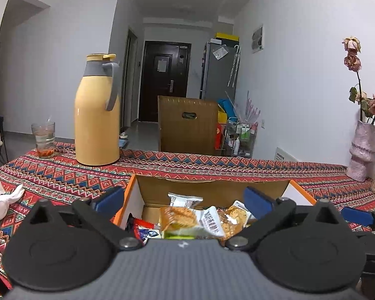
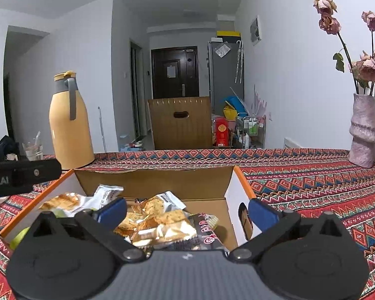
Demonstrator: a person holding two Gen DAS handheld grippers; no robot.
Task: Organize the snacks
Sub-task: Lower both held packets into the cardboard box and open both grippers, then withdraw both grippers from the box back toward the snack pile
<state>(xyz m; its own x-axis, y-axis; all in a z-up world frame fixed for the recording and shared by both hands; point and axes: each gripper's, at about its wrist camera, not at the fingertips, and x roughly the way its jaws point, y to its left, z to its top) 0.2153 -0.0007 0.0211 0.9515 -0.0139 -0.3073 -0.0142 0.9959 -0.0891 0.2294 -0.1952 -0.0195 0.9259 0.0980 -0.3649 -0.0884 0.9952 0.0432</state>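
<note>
On the patterned tablecloth (image 2: 300, 175) right under both of your tools sits the open cardboard box (image 2: 152, 175), and the snack packets (image 2: 160, 215) are already heaped inside it. You hold both grippers low over its near edge, which suits reaching in from above.

Your left gripper (image 1: 185, 197) has its jaws spread wide with nothing between them; one blue pad hangs outside the box's left wall, the other over the cracker packets (image 1: 180, 217). Your right gripper (image 2: 187, 208) is likewise wide apart and empty, straddling the golden cracker packs, with its 3 o'clock pad close to the box's right wall. From the right view, the left tool's body shows at 9 o'clock, near enough that the two could bump if you both dive at once.

Around you: a yellow thermos jug (image 1: 97, 115) at 11 o'clock behind the box, a drinking glass (image 1: 43, 137) further toward 10, a pink vase (image 2: 365, 130) of dried roses at 2 o'clock, and a white cloth (image 1: 0, 200) at 9. None blocks the box. The box walls look like the real hindrance, and the crinkly wrappers will probably slip.
</note>
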